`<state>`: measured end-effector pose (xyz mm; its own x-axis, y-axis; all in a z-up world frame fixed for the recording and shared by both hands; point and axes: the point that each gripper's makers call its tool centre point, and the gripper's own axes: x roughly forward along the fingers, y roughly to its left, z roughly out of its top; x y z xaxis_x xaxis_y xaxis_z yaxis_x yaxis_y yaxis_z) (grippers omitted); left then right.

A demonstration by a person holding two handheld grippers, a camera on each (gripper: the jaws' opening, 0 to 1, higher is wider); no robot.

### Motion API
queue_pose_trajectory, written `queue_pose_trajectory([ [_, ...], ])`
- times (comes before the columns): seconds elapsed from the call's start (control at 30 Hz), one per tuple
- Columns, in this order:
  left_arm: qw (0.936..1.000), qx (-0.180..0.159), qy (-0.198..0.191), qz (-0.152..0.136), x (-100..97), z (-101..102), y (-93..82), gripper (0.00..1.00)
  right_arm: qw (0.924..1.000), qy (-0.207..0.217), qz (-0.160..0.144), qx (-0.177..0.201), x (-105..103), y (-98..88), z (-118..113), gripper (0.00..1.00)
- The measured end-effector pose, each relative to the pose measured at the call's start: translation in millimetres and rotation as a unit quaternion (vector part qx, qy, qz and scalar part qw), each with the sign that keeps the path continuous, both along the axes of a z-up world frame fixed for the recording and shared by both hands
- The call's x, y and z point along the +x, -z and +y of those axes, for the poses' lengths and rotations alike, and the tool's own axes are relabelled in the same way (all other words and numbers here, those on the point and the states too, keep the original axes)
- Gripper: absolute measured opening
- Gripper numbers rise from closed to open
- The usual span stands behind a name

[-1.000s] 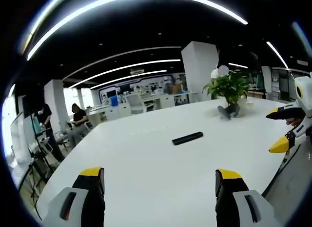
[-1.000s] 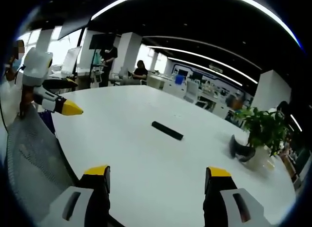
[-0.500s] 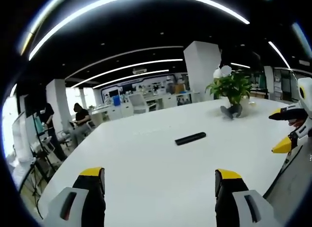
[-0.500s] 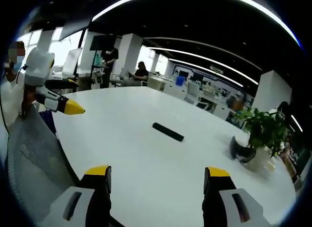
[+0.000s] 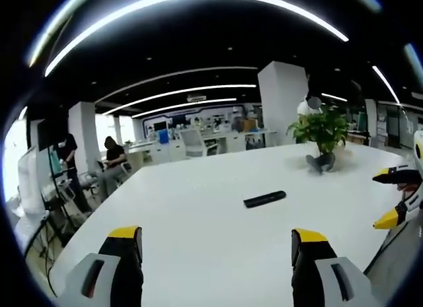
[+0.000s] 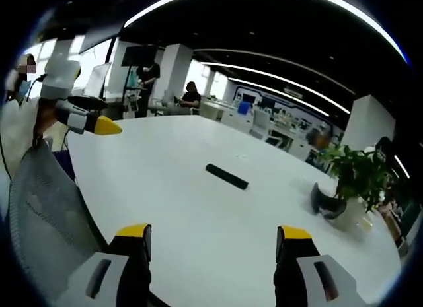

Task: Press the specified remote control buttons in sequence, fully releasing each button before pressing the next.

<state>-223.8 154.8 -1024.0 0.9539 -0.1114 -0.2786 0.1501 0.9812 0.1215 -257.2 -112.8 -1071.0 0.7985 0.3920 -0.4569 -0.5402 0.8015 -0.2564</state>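
Black remote control (image 5: 264, 199) lies flat mid-table (image 5: 198, 221), well apart from both empty, wide-open grippers (image 5: 215, 244) (image 6: 213, 238), seemingly poised for the first press

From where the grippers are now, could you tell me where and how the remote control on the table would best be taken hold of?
Probably across the middle of the remote control, from above, jaws closing on its two long edges. It is a slim dark bar lying flat on the white table, with bare surface all around, so only its narrow width fits between jaws. The open right gripper faces it.
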Motion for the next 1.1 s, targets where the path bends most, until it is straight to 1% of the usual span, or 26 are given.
queue_pose_trajectory([
  [0.1, 0.9998, 0.0, 0.013, -0.014, 11.1, -3.7, -15.8, 0.97, 1.0, 0.0, 0.002, -0.001, -0.2, 1.1, 0.2, 0.75],
  [0.2, 0.9995, 0.01, 0.028, -0.013, 21.4, -7.6, -22.2, 0.98, 1.0, -0.002, 0.002, -0.006, 0.0, 2.0, 0.4, 0.75],
  [0.23, 0.9993, 0.012, 0.034, -0.006, 24.2, -9.3, -21.0, 0.99, 1.0, -0.002, 0.003, -0.006, 0.0, 2.4, 0.2, 0.75],
  [0.27, 0.9991, 0.013, 0.038, 0.008, 28.3, -10.4, -18.2, 1.0, 1.0, -0.002, 0.004, -0.006, 0.1, 2.6, 0.0, 0.75],
  [0.3, 0.999, 0.014, 0.04, 0.011, 31.3, -11.0, -18.2, 0.99, 1.0, -0.001, 0.004, -0.006, 0.3, 2.8, -0.3, 0.75],
  [0.4, 0.9976, 0.013, 0.059, 0.033, 41.7, -18.0, -12.7, 0.99, 0.9999, -0.002, 0.007, -0.007, 0.1, 4.1, -0.4, 0.74],
  [0.5, 0.9959, 0.018, 0.077, 0.043, 49.0, -25.4, -10.3, 0.99, 0.9999, -0.003, 0.008, -0.009, -0.2, 5.1, -0.2, 0.74],
  [0.53, 0.9945, 0.026, 0.087, 0.051, 52.3, -28.8, -8.9, 0.98, 0.9999, -0.003, 0.009, -0.009, -0.2, 5.5, -0.3, 0.74],
  [0.6, 0.9927, 0.035, 0.101, 0.056, 60.1, -34.4, -9.6, 0.98, 0.9999, -0.003, 0.01, -0.01, -0.3, 6.1, -0.5, 0.73],
  [0.77, 0.9895, 0.048, 0.125, 0.055, 82.9, -45.1, -16.6, 0.97, 0.9998, 0.0, 0.013, -0.014, -0.1, 7.7, -1.5, 0.73],
  [0.83, 0.9881, 0.049, 0.134, 0.057, 90.2, -48.9, -18.9, 0.96, 0.9998, 0.001, 0.014, -0.016, 0.1, 8.3, -1.8, 0.73],
  [0.87, 0.9867, 0.053, 0.139, 0.066, 95.9, -51.2, -18.9, 0.95, 0.9997, 0.002, 0.015, -0.017, 0.1, 8.8, -2.0, 0.73],
  [0.93, 0.9856, 0.061, 0.144, 0.065, 102.8, -54.2, -22.1, 0.94, 0.9997, 0.004, 0.015, -0.02, 0.5, 9.4, -2.8, 0.73],
  [0.97, 0.9842, 0.069, 0.151, 0.061, 107.9, -57.3, -25.4, 0.93, 0.9997, 0.005, 0.016, -0.02, 0.6, 9.8, -3.0, 0.73],
  [1.1, 0.9767, 0.088, 0.18, 0.076, 121.4, -67.0, -24.9, 0.94, 0.9996, 0.008, 0.017, -0.019, 0.8, 10.0, -3.7, 0.73],
])
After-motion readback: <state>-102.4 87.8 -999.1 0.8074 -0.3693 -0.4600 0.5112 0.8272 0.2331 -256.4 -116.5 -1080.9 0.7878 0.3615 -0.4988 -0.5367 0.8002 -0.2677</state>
